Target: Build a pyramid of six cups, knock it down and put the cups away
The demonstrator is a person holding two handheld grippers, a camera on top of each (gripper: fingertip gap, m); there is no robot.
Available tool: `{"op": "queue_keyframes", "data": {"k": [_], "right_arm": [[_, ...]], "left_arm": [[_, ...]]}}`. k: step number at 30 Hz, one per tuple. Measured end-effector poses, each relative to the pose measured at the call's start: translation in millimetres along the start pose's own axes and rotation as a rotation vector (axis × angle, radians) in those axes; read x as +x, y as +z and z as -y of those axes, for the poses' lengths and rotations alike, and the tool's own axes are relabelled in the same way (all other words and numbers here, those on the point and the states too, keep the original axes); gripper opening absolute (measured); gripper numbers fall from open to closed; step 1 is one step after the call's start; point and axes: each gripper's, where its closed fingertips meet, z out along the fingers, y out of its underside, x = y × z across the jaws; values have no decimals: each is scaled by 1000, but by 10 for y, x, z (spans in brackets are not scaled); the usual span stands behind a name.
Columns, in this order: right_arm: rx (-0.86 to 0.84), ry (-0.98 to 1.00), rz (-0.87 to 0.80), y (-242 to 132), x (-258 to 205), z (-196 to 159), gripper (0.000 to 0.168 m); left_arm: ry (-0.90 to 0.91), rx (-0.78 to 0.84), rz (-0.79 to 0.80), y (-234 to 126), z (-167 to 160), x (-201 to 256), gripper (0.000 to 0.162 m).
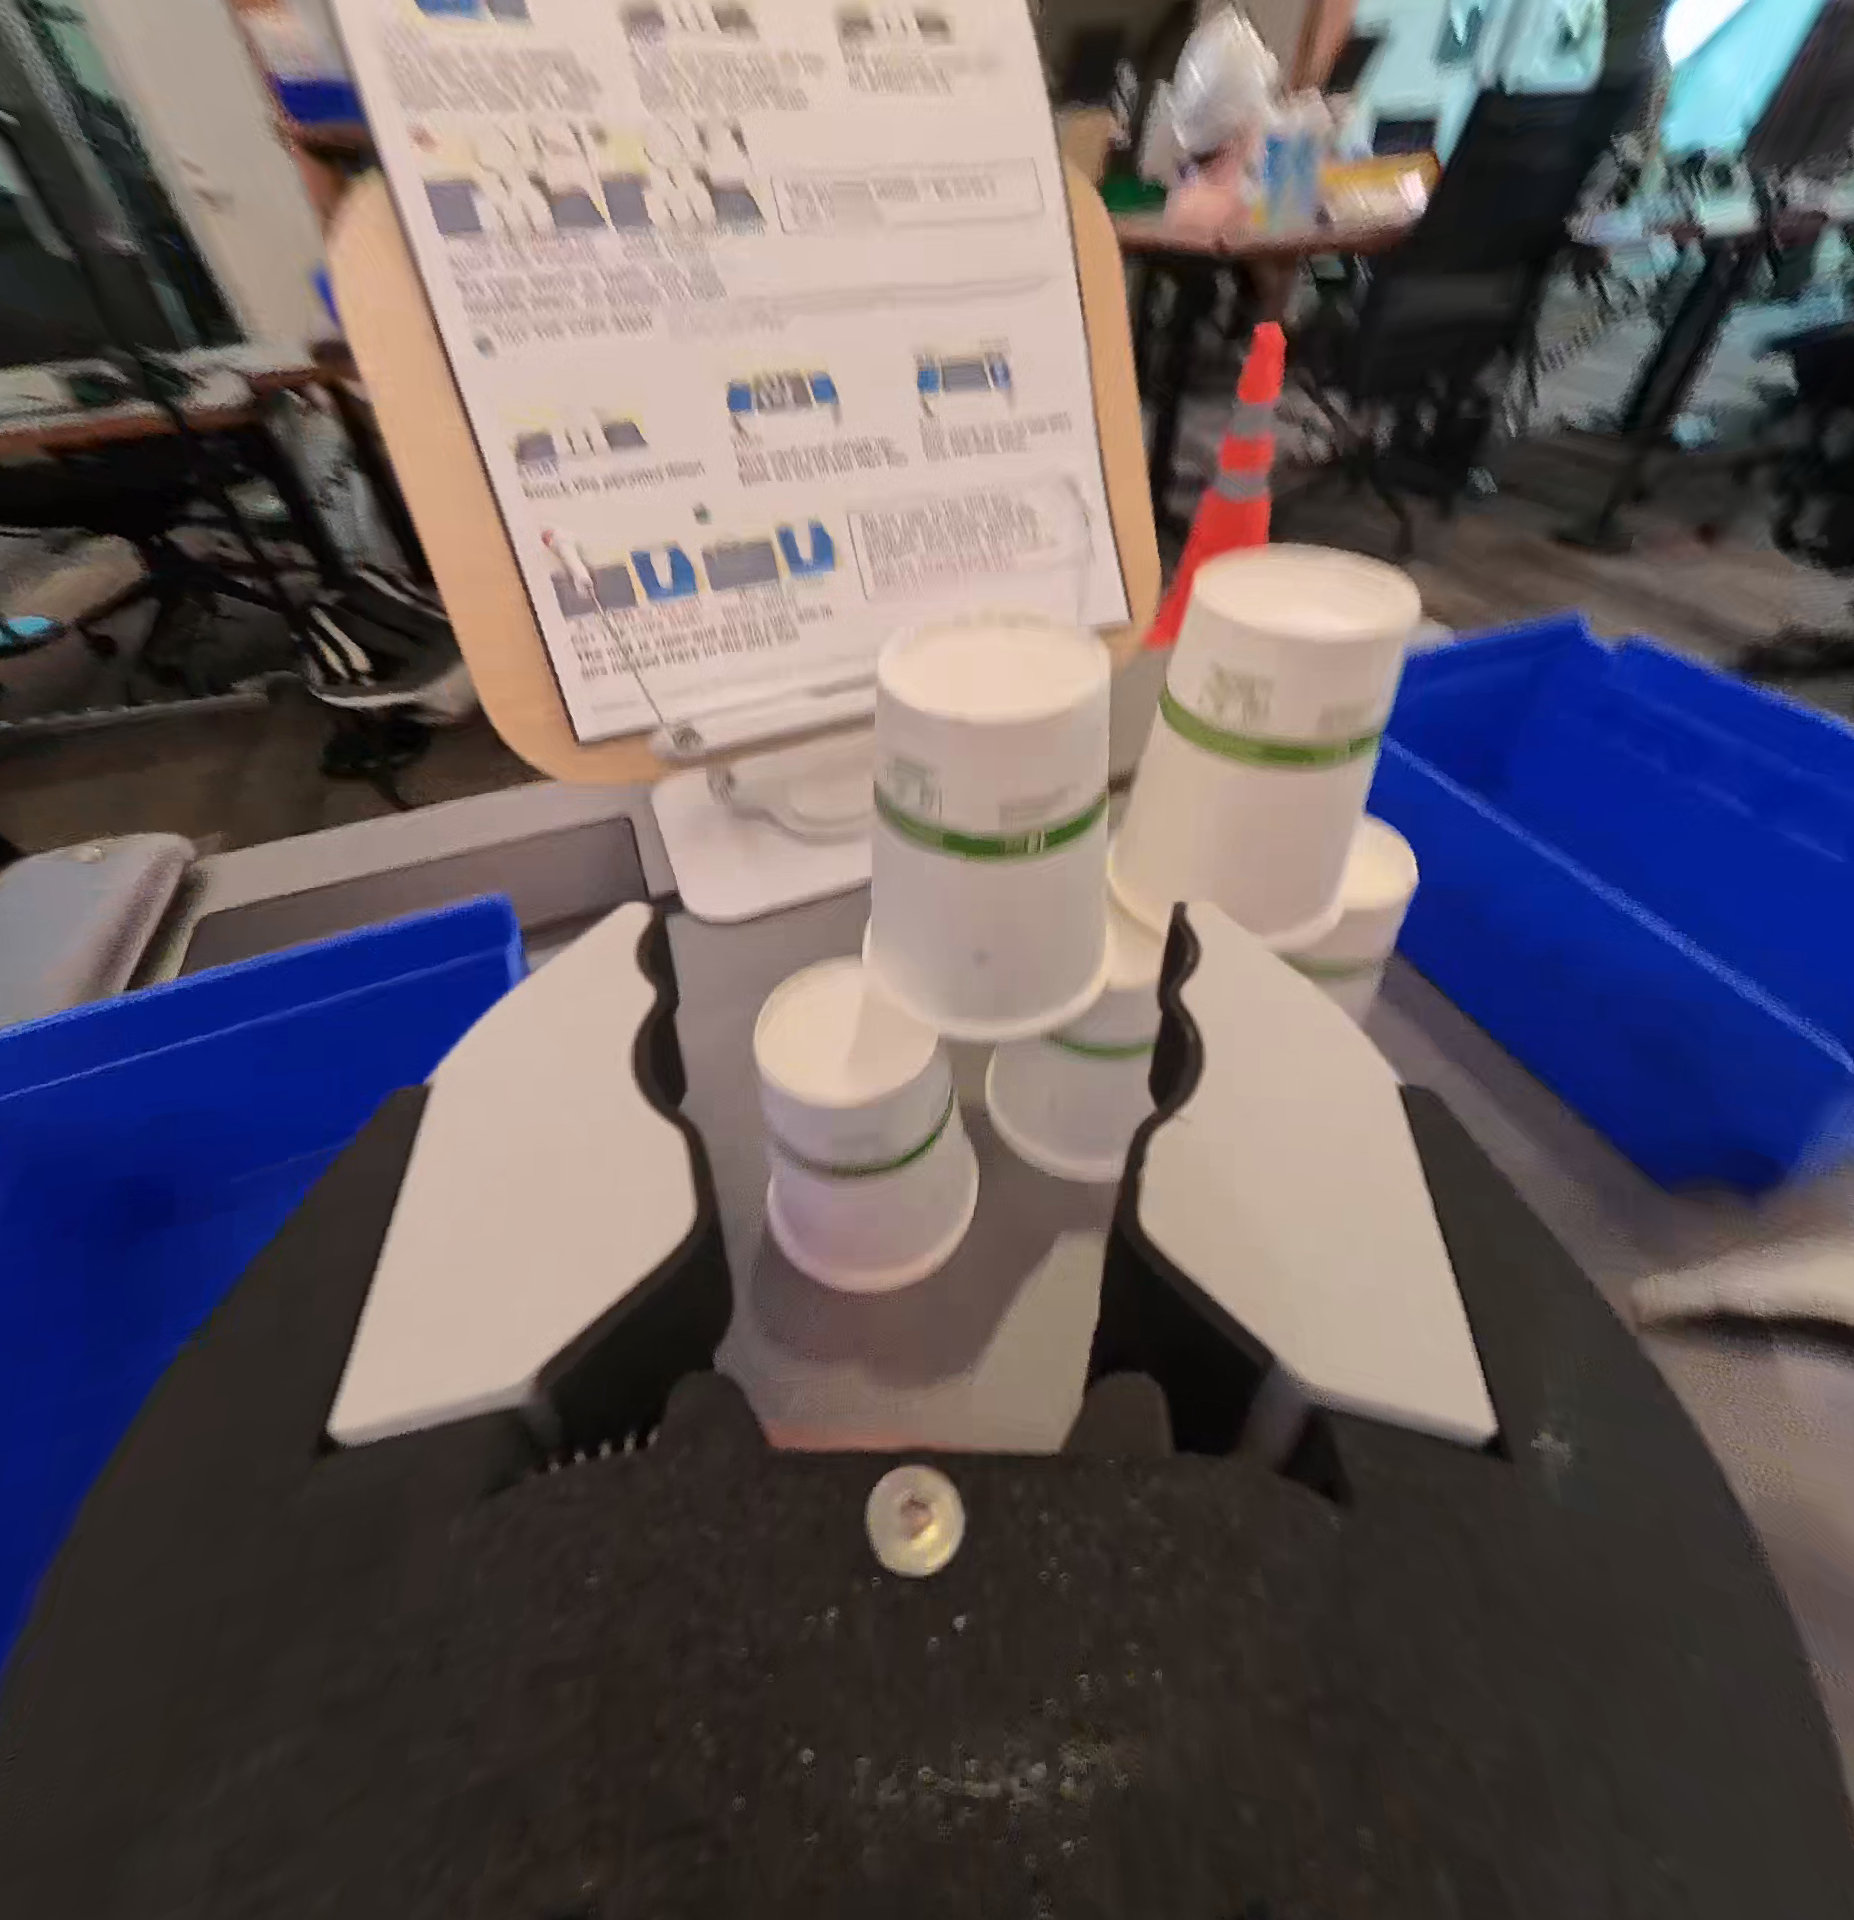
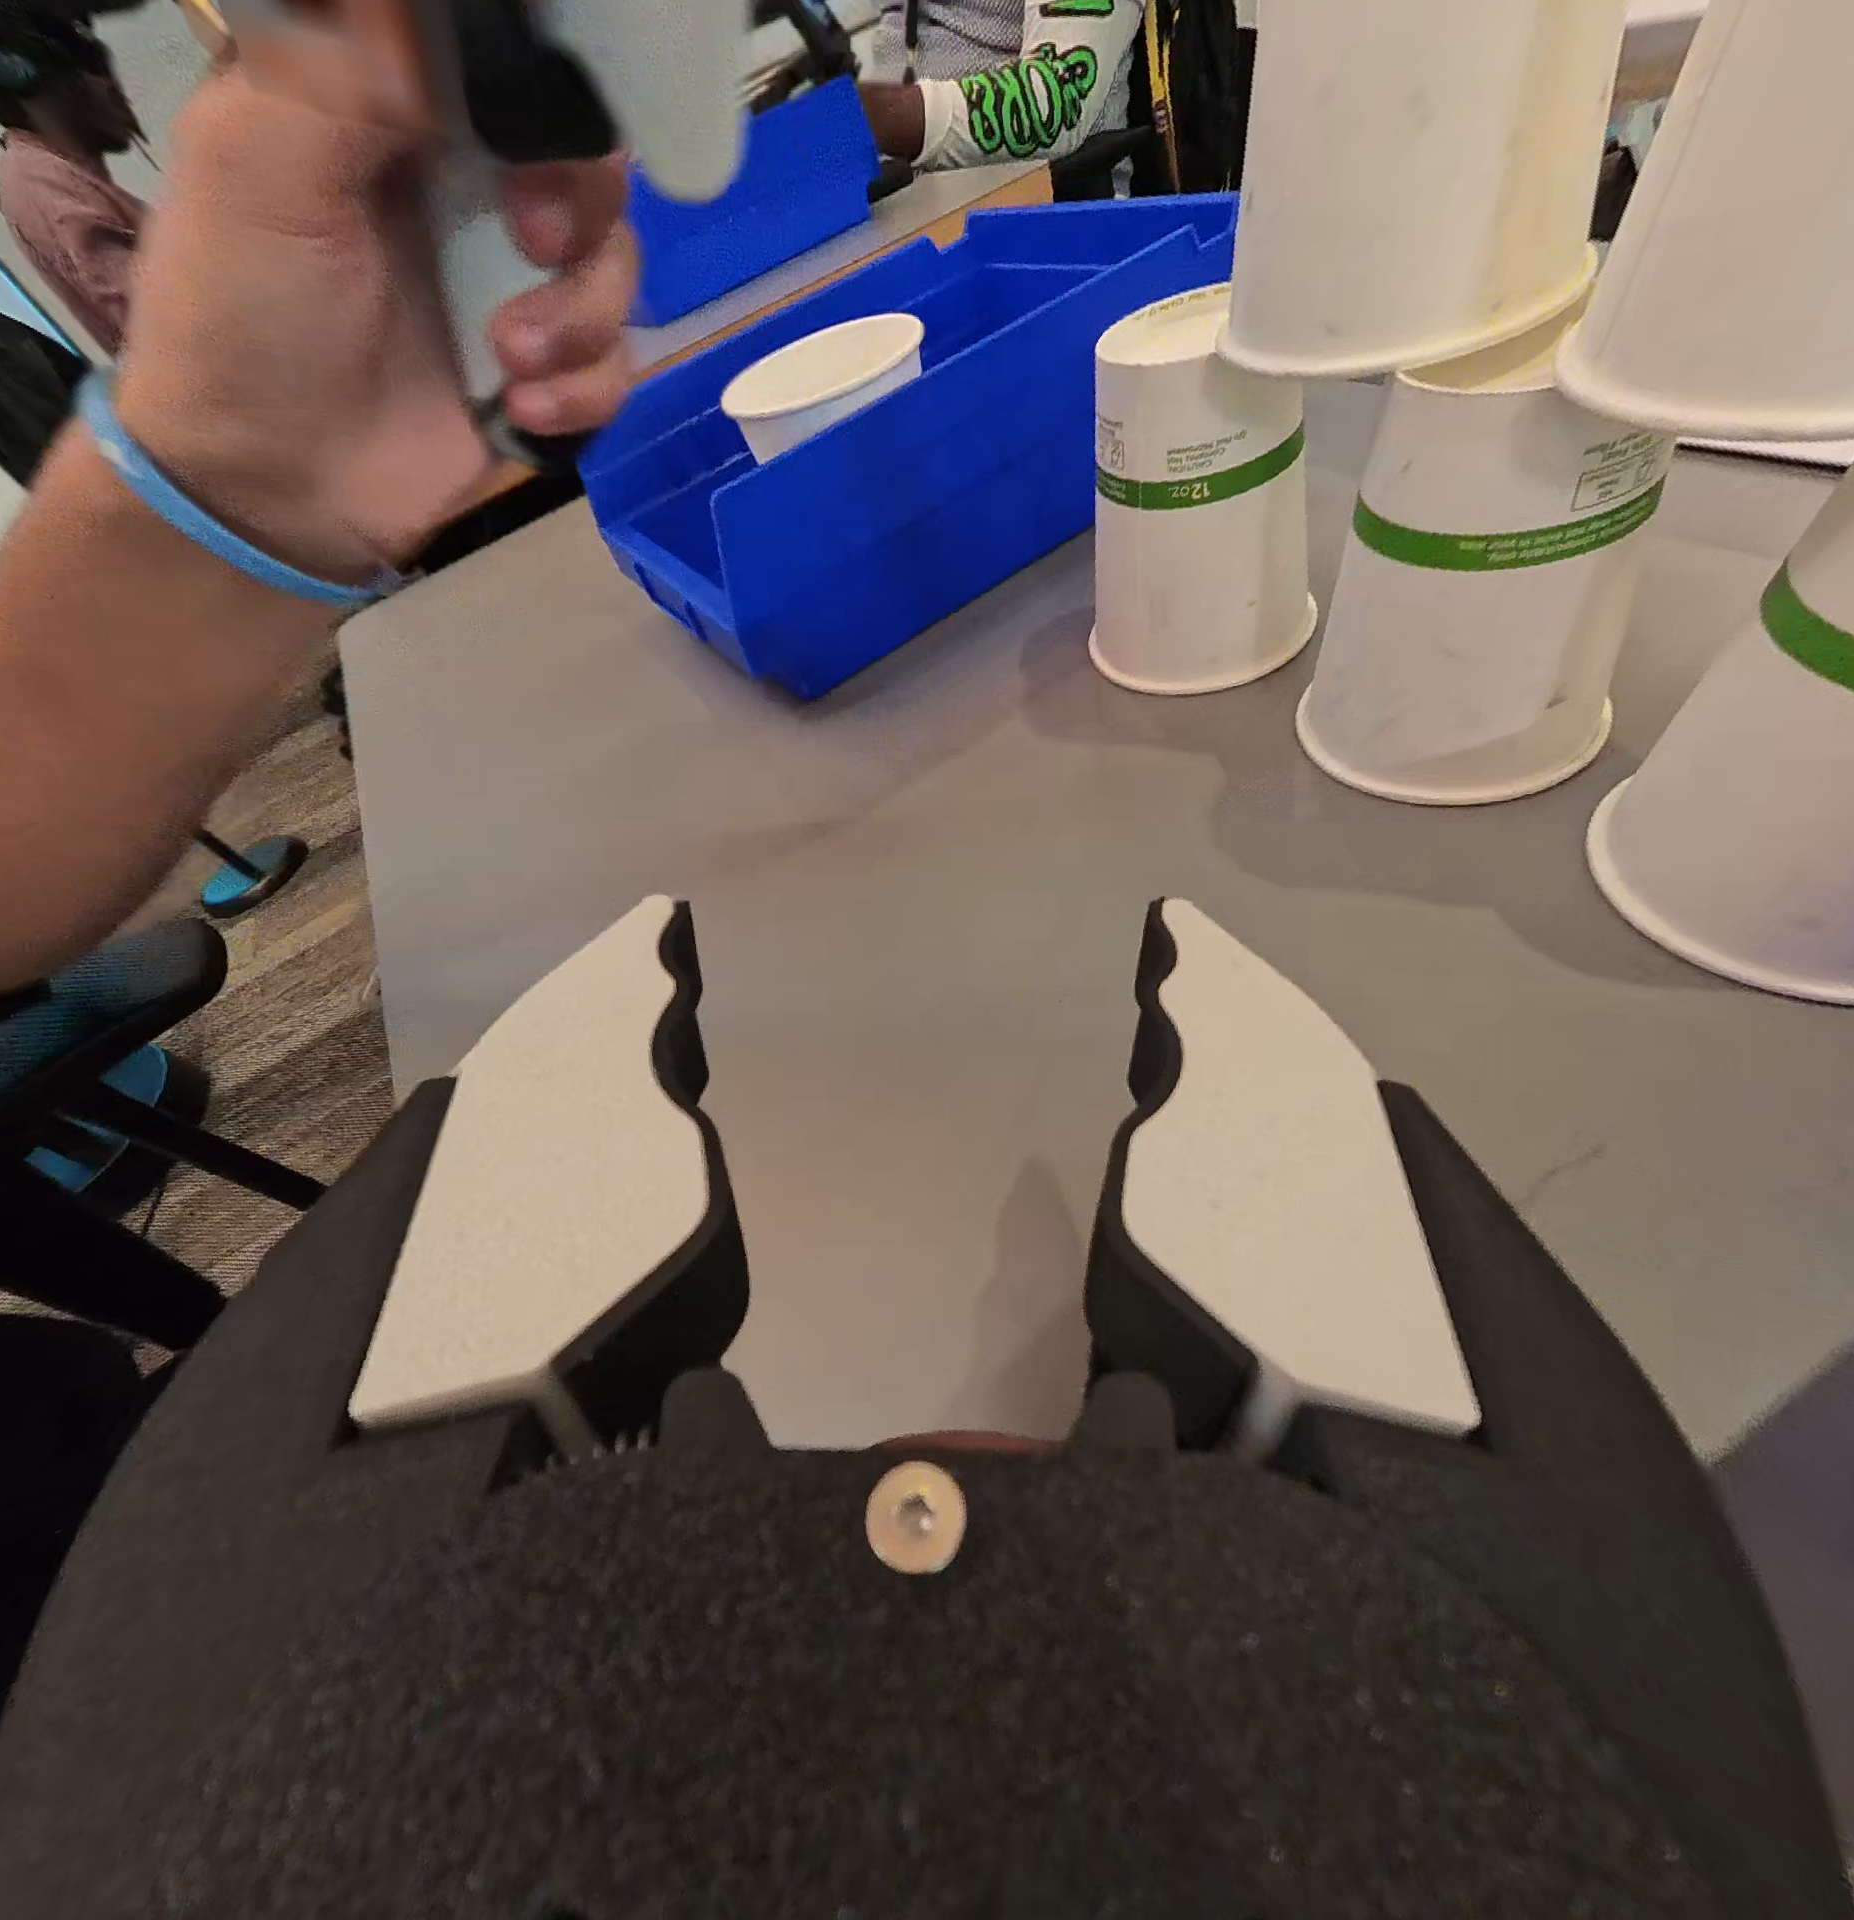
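1. White paper cups (image 1: 990,831) stand stacked in two tiers at frame centre, just beyond the left gripper (image 1: 918,997).
2. Its jaws are apart, empty.
3. The right gripper (image 2: 918,997), also parted and empty, has the cups at upper right; a sixth cup (image 2: 824,379) lies in the blue bin (image 2: 902,540).

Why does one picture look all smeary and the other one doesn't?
Left wrist view: everything is motion-blurred, the cups and the instruction sheet alike. Right wrist view: the table and cups are sharp; only the hand is smeared. The wide lens bends the edges in both.
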Motion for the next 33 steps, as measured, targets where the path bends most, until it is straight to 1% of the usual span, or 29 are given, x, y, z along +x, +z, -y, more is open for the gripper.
{"op": "queue_keyframes", "data": {"k": [1,4,6,7,9,11,13,15,18,20,22,23,24,25,26,29,33], "right_arm": [[4,-9,-8,3,11,1,80],[0,-19,-13,26,23,-20,80],[-12,-15,-4,52,20,-50,80],[-18,-14,0,64,21,-65,80],[-28,-14,3,80,23,-87,80],[-35,-17,1,85,33,-101,80],[-37,-17,-4,83,51,-106,79],[-38,-9,-3,78,61,-110,79],[-40,-6,-7,72,81,-118,79],[-40,-1,-7,69,90,-123,79],[-42,10,-3,75,93,-134,78],[-45,14,1,83,90,-144,78],[-48,17,4,89,87,-154,78],[-53,18,7,95,83,-163,77],[-57,16,7,98,81,-172,77],[-58,15,6,99,77,-174,76],[-35,14,8,82,82,-141,76]], "left_arm": [[32,-70,-54,-112,-87,-51,84],[191,-354,-266,-426,-531,-229,84],[372,-464,-314,-575,-775,-511,82],[473,-532,-332,-634,-912,-656,74],[611,-631,-334,-665,-1097,-917,73],[662,-676,-355,-618,-1170,-1043,68],[643,-742,-438,-597,-1275,-1034,61],[649,-820,-481,-569,-1405,-1047,61],[683,-913,-505,-531,-1599,-1077,60],[694,-925,-507,-484,-1663,-1065,61],[693,-912,-528,-466,-1671,-1022,47],[676,-908,-546,-467,-1668,-988,43],[667,-902,-551,-459,-1658,-978,32],[668,-898,-551,-455,-1651,-987,12],[674,-893,-539,-447,-1637,-1012,7],[649,-848,-512,-445,-1528,-1062,4],[536,-695,-491,-523,-1210,-1100,4]]}}
